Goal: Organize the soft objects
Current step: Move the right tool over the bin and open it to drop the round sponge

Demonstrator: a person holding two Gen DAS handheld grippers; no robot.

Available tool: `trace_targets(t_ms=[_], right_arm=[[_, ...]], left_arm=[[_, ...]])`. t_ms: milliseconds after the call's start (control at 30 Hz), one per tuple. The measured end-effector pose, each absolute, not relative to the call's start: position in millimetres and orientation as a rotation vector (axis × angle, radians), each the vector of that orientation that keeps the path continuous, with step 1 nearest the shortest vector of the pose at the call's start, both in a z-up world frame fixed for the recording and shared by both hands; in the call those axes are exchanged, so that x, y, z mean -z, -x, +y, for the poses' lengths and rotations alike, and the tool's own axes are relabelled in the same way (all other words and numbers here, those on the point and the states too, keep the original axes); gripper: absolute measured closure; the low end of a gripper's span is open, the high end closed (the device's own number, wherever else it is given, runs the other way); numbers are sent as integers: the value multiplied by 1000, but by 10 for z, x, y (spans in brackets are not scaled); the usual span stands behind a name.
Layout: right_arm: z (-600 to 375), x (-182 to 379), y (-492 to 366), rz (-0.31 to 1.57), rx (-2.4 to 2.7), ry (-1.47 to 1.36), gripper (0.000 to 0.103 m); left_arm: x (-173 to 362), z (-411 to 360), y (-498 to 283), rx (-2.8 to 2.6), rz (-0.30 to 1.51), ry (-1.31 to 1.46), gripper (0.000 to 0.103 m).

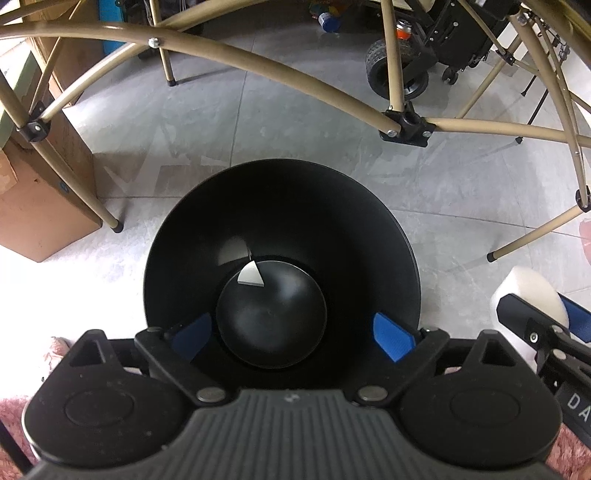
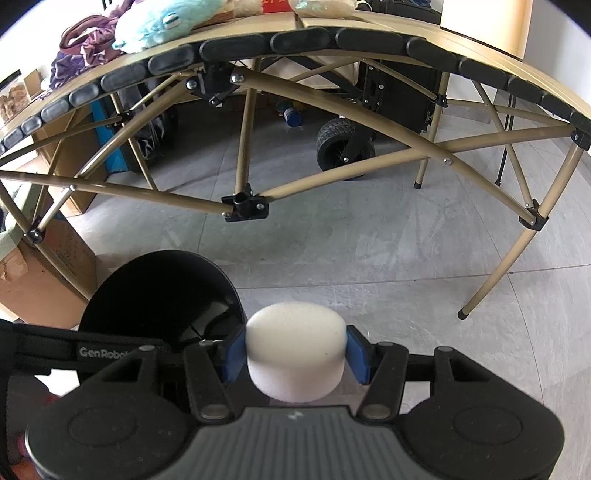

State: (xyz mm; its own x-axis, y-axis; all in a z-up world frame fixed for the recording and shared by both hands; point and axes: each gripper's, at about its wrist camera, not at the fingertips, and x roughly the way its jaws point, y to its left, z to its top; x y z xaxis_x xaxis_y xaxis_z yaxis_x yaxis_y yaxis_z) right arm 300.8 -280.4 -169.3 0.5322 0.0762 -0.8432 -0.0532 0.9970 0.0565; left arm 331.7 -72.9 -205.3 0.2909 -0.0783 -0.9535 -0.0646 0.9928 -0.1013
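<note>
My left gripper [image 1: 293, 332] points down into a round black bin [image 1: 332, 221] on the grey floor. Its blue pads [image 1: 391, 334] stand wide apart, with nothing between them. A small white wedge-shaped piece [image 1: 251, 277] lies on the bin's floor. My right gripper [image 2: 295, 354] is shut on a white foam cylinder [image 2: 295, 328], pressed between its blue pads to the right of the bin [image 2: 159, 288]. In the left wrist view that foam cylinder [image 1: 524, 291] and the right gripper [image 1: 539, 325] show at the right edge.
A folding table with tan tube legs [image 2: 243, 147] spans the floor beyond the bin. A light-blue plush [image 2: 159, 22] and purple cloth [image 2: 81, 48] lie on its top. Cardboard boxes [image 1: 40, 206] stand at the left, a wheeled black cart [image 1: 399, 70] behind. Pink fluffy fabric [image 1: 14, 424] shows at the bottom.
</note>
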Motion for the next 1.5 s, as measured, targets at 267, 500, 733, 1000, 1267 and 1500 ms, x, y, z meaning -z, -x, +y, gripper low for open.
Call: trace_targets(t_ms=[267, 500, 733, 1000, 1267, 1500], right_arm=[[-2767, 1696, -2975, 1009, -97, -6, 48], [-2688, 1691, -2935, 1009, -129, 11, 48], [-2536, 1689, -2887, 1007, -165, 36, 48], [-2230, 1708, -2927, 1008, -234, 52, 48], [-1897, 1774, -3018, 1047, -286, 74, 48], [-1648, 1879, -3117, 1082, -312, 90, 48]], left_arm=[[1967, -622, -3226, -5, 1262, 115, 6], [1897, -467, -3086, -23, 1249, 99, 6], [1821, -252, -2960, -48, 1229, 113, 6], [1738, -55, -2903, -68, 1218, 135, 6], [1701, 203, -2854, -141, 1191, 110, 6], [1692, 415, -2835, -210, 1178, 102, 6]])
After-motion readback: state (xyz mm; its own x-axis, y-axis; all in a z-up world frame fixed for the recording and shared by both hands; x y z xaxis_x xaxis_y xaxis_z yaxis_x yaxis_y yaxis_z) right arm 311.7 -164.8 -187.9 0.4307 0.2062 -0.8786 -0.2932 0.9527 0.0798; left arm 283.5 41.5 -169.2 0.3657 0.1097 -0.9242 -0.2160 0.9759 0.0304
